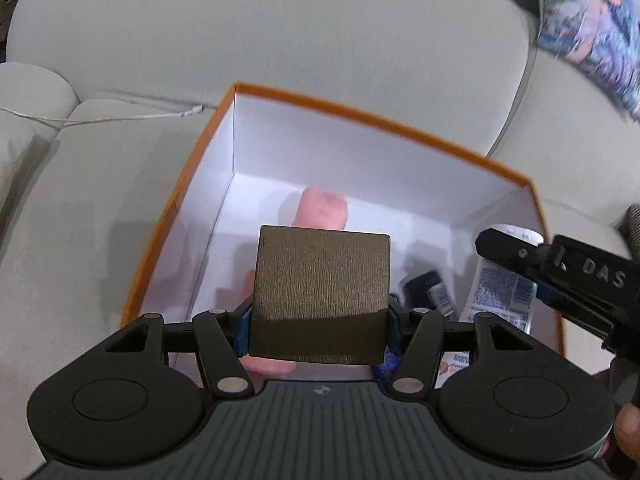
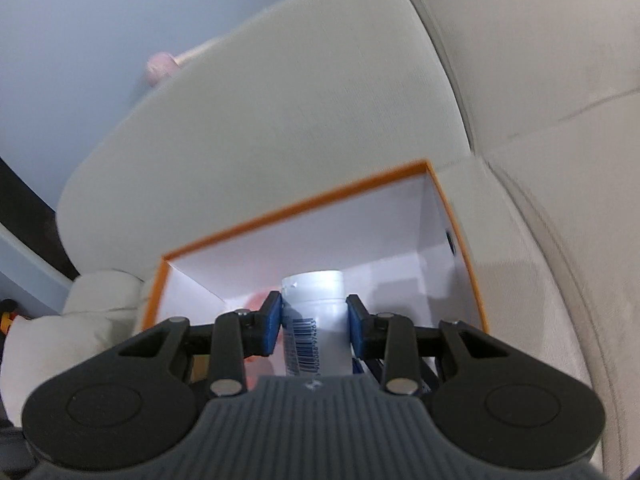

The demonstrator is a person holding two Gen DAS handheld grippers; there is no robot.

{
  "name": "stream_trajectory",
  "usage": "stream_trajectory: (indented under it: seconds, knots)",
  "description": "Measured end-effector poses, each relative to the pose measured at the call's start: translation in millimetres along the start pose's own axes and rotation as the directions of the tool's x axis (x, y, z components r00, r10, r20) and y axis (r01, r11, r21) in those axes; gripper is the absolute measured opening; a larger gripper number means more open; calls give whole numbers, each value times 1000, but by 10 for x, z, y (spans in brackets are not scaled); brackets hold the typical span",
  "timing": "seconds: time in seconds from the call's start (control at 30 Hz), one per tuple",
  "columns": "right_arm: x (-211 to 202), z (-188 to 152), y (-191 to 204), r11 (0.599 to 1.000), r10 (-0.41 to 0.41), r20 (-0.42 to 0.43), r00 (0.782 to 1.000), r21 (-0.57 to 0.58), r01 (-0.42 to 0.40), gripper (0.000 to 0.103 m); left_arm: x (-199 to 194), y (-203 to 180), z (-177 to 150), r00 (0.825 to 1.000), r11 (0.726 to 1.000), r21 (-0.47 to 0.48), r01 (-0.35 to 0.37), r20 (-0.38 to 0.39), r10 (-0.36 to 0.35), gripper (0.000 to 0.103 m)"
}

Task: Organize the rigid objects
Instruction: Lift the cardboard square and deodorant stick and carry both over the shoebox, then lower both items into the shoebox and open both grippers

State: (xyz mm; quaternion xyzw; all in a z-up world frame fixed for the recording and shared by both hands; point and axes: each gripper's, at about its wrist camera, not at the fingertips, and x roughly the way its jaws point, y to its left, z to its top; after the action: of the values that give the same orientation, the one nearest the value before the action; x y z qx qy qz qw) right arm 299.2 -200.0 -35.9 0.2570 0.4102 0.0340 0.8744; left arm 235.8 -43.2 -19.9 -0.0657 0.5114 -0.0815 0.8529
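An orange-edged cardboard box [image 1: 192,184] with white inside walls sits on a beige sofa. My left gripper [image 1: 320,320] is shut on a dark brown square box [image 1: 322,296] and holds it above the open box. A pink object [image 1: 324,206] lies on the box floor beyond it. My right gripper [image 2: 314,322] is shut on a white tube [image 2: 314,320] with a barcode, over the same box [image 2: 304,204]. In the left wrist view the right gripper's body [image 1: 568,280] enters at the right with the white tube [image 1: 502,296]. A small dark item [image 1: 430,292] lies inside beside it.
The beige sofa backrest [image 1: 260,28] rises behind the box. A patterned cushion [image 1: 596,28] sits at the upper right. A thin white cable [image 1: 100,120] lies on the seat left of the box. The sofa armrest [image 2: 92,312] is to the left in the right wrist view.
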Motion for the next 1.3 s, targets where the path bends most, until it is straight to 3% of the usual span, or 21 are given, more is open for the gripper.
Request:
stream_trajectory:
  seconds: [0.23,0.6,1.3]
  knots:
    - [371,-129,-5,998,-61,-87,994,-33,58,36,154,-74,-78,998,997,63,-44,-33,47,68]
    - [559,-198,59,978,-182,-124,976,-124,167,33,269,-163,-118,993,981,165,-106,-25,111,68]
    - [544,-196,34,967,-219,-122,968,-156,199,34,319,-338,-176,991,963,238,-128,5,131,67]
